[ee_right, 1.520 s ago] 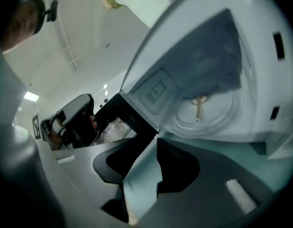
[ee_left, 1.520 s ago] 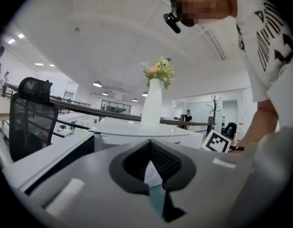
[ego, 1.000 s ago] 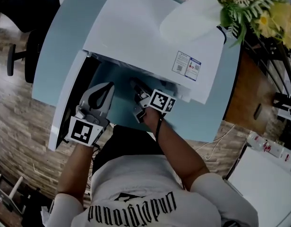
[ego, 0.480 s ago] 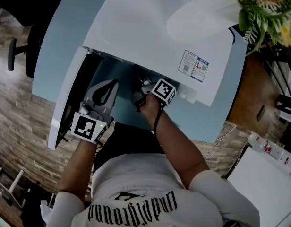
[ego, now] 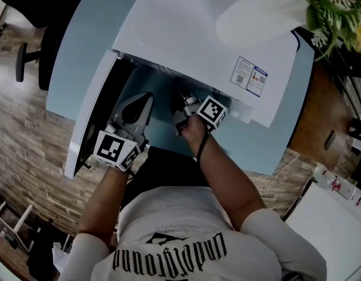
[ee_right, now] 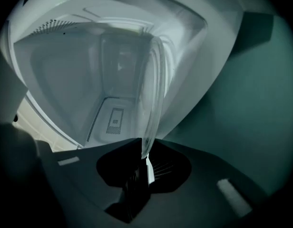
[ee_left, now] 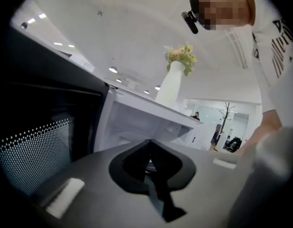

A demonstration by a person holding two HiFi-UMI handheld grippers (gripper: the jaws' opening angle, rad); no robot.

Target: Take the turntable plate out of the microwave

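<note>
Glass of the turntable plate [ee_right: 155, 89] is seen edge-on in the right gripper view. Its near rim is taken between the jaws of the right tool [ee_right: 142, 167]. Those jaws have just been closing and are drawn in against the rim, with only the thickness of the glass between them. The rest of the plate is still inside the white cavity of the microwave [ego: 192, 34], so it has not yet been brought out. Whether it has been raised off the cavity floor cannot be told.

The left tool [ee_left: 151, 175] is held just beside the right one, in front of the opening. Its jaws are pressed together and nothing is carried in them. The door [ego: 89, 122] is swung wide open toward the left edge of the tabletop [ego: 87, 45], and the microwave's opening is turned to the near edge.

The task is judged to be roughly at its middle. The door is open and the rim has been gripped. Lifting the plate, drawing it out through the opening and setting it down are left to be done. A bare strip of tabletop along the near edge is available for that.
</note>
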